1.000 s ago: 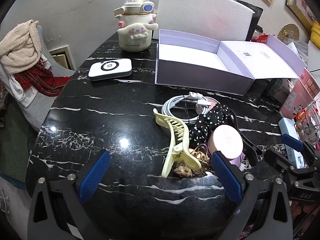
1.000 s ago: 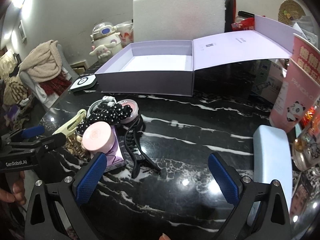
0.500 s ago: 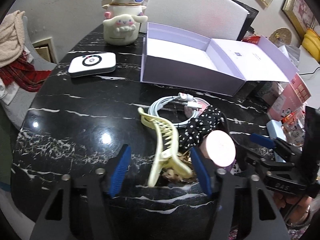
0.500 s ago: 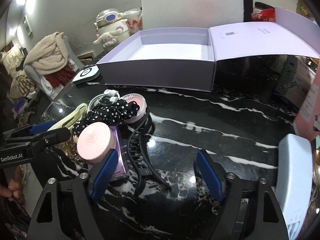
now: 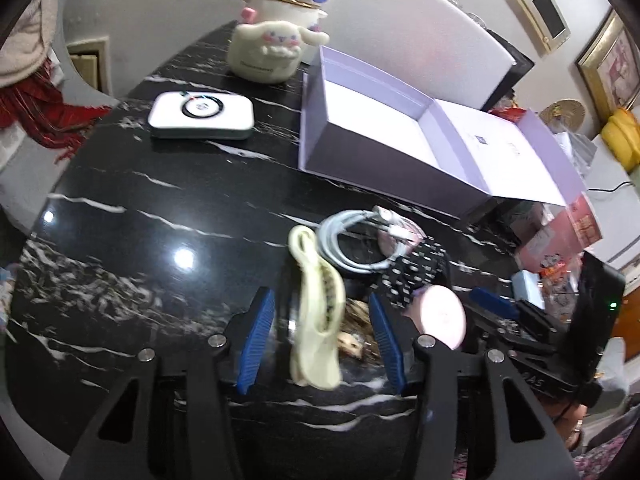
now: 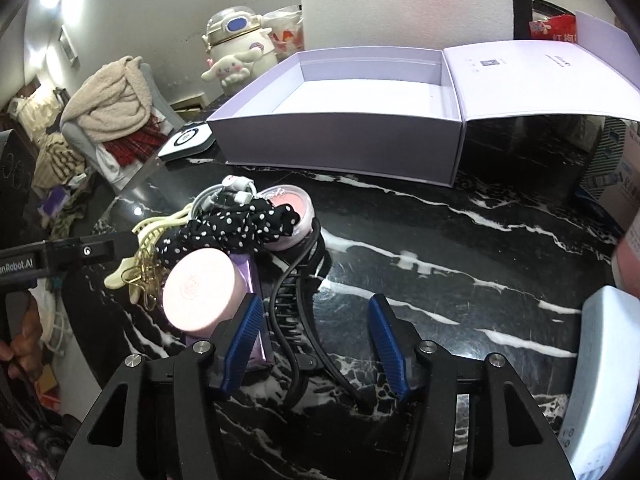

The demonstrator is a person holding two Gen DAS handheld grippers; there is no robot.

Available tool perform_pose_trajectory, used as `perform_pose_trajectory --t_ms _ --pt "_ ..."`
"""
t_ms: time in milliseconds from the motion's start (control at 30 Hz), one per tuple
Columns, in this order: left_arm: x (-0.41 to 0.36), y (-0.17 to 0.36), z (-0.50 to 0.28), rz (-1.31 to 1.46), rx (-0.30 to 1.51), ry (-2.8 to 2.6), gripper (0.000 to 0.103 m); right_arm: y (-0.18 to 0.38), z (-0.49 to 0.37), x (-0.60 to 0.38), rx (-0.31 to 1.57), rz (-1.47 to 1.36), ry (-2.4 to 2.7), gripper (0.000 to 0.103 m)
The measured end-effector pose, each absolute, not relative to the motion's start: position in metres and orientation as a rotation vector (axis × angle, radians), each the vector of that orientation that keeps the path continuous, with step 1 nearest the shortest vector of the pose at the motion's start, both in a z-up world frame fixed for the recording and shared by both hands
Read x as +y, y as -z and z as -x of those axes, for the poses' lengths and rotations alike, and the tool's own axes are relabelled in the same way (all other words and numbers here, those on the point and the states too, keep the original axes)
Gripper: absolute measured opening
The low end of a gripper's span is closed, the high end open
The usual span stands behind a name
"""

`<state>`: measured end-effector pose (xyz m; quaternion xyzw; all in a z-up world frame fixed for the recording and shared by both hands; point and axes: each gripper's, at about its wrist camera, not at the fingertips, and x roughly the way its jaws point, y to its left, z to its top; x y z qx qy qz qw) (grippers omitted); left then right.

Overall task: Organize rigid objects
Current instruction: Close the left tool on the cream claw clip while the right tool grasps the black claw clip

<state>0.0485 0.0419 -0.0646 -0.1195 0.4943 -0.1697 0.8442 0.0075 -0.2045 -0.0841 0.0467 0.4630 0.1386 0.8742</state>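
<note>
A cream hair claw (image 5: 318, 304) lies on the black marble table (image 5: 160, 240), between the blue fingers of my left gripper (image 5: 322, 336), which is open around it without touching. A black hair claw (image 6: 298, 308) lies between the fingers of my right gripper (image 6: 316, 344), also open around it. Beside them sit a pink round jar (image 6: 200, 288) on a purple case (image 6: 256, 320), a polka-dot scrunchie (image 6: 236, 228), a white coiled cable (image 5: 352, 240), a pink compact (image 6: 290, 212) and gold clips (image 6: 146, 284). An open lilac box (image 6: 340, 128) stands behind, empty.
A white power bank (image 5: 200, 116) and a Cinnamoroll jar (image 5: 276, 40) stand at the table's far left. A light blue case (image 6: 600, 380) lies at the right edge, with pink cartons (image 5: 560, 232) beyond. A white foam sheet (image 6: 404, 4) leans behind the box.
Both grippers have moved forward and narrowed. The left one now straddles the cream claw, the right one now straddles the black claw.
</note>
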Motion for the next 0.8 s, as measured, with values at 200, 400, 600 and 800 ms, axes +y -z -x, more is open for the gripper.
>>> perform_pose_trajectory --t_ms 200,400,600,800 --pt "0.030 0.068 -0.056 0.168 1.050 0.347 0.049 0.087 -0.009 -0.201 0.974 -0.069 -0.284 0.055" --pt "0.022 0.068 -0.064 0.100 1.041 0.316 0.044 0.089 -0.011 -0.202 0.977 -0.062 -0.279 0.047" --pt "0.025 0.062 -0.067 0.083 1.048 0.324 0.031 0.090 -0.011 -0.197 0.978 -0.029 -0.285 0.035" --pt "0.028 0.065 -0.067 0.021 1.073 0.302 0.031 0.090 -0.012 -0.194 0.974 -0.025 -0.297 0.035"
